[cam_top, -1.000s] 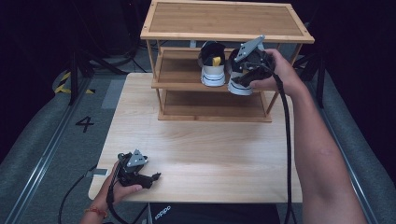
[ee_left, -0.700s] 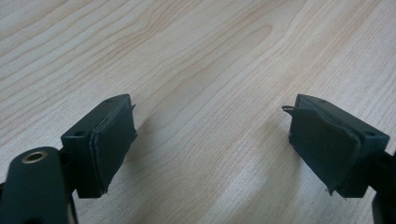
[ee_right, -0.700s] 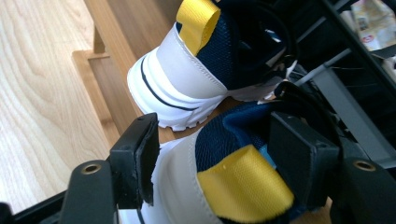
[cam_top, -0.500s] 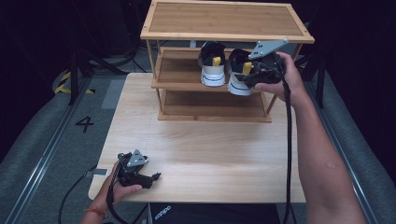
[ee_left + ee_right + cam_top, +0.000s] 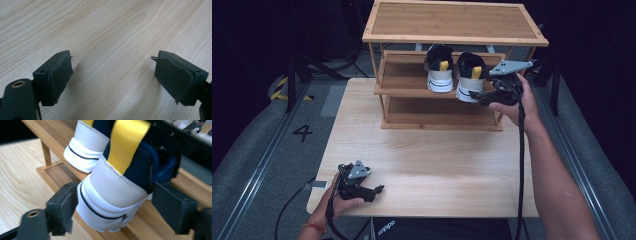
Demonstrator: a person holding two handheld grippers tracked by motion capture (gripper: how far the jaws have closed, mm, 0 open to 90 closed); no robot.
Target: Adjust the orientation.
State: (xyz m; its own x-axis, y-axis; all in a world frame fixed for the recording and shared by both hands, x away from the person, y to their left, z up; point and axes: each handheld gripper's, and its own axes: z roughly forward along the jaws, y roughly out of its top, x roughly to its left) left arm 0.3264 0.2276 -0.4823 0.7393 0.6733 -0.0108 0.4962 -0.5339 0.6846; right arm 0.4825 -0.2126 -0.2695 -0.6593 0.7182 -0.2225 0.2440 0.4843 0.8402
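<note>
The right gripper [image 5: 112, 212] has its jaws spread, one on each side of the heel of the right shoe [image 5: 117, 192]. The left pad appears to touch or nearly touch the heel; the right pad stands clear of it. No grip is applied. In the high view the right gripper [image 5: 479, 96] sits at the near edge of the middle shelf [image 5: 404, 82] of the wooden rack [image 5: 452, 22], level with that shoe [image 5: 469, 77].

Step in hand, as judged: either release after placement or approach for pickup; the pictures do not settle which. The shoe overhangs the near shelf edge slightly. If placement is intended, the next move calls for a straight withdrawal toward the near side without dragging the heel. If pickup is intended, it calls for closing both pads squarely on the heel counter.

The left gripper [image 5: 112, 82] has its jaws wide apart with nothing between them, over bare table [image 5: 105, 30]. In the high view it [image 5: 372, 190] rests at the near left corner, well apart from the rack.

Count:
- Shoes: two, side by side on the middle shelf, heels toward the near side; the left shoe [image 5: 439, 70] is just beside the right.
- Rack: one, three tiers.
- Grippers: two.
</note>
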